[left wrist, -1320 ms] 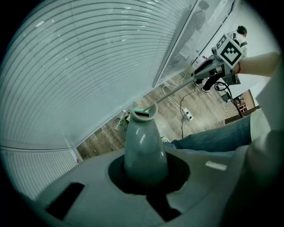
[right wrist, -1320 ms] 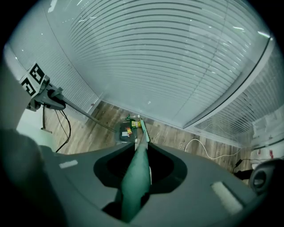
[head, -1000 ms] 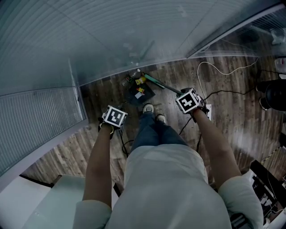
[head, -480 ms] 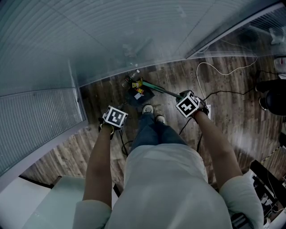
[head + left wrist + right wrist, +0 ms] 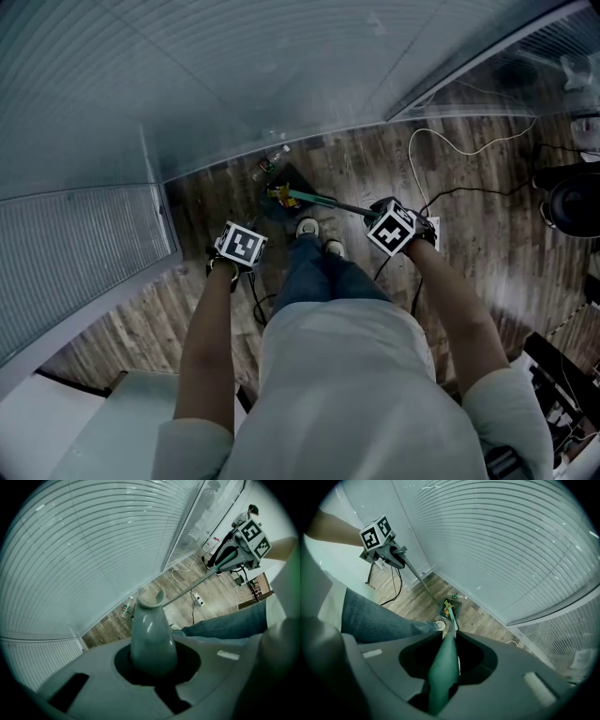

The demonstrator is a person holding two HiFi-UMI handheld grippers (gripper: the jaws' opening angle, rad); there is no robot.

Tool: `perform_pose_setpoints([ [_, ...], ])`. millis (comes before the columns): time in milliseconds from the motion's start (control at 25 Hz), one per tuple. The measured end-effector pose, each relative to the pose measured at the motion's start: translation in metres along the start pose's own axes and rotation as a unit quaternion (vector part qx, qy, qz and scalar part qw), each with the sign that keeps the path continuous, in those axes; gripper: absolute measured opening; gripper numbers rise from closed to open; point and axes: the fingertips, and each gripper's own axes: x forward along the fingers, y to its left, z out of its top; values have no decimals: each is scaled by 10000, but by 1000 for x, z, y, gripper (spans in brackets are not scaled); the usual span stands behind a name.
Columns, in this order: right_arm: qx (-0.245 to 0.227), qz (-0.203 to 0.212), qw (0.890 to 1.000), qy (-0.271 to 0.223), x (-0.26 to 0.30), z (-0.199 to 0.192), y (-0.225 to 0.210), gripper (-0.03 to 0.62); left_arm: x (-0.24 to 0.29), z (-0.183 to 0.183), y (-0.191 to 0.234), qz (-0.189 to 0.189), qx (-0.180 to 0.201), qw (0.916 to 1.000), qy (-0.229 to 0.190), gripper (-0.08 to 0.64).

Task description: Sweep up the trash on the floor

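broom point(image 5: 328, 202) swung leftward | right hand-held gripper point(image 5: 446, 656) clamps broom | left hand-held gripper point(image 5: 152, 657) clamps dustpan handle point(image 5: 151, 627)

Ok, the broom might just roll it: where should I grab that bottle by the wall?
Probably across the middle of the bottle, coming down from above. It lies on its side close to the wall, so the far side looks cramped, and its round body suits jaws set across its length.
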Motion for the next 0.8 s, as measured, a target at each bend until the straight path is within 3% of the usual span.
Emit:
perform_pose_setpoints([
  [120, -26, 81, 10000, -13, -2, -2, 10, 98, 0, 0, -4, -39, 6, 10000, -68, 8],
  [400, 516, 66, 9984, -233, -7, -2, 6, 98, 4, 2, -5, -90, 42, 9997, -237, 8],
  [560, 654, 14, 9973, -337, -13, -4, 6, 98, -4, -9, -5, 42, 11, 10000, -8, 8],
  [800, 1396, 8, 9886, -562, -19, -20, -2, 98, 0, -5, -10, -55, 52, 9995, -295, 8],
])
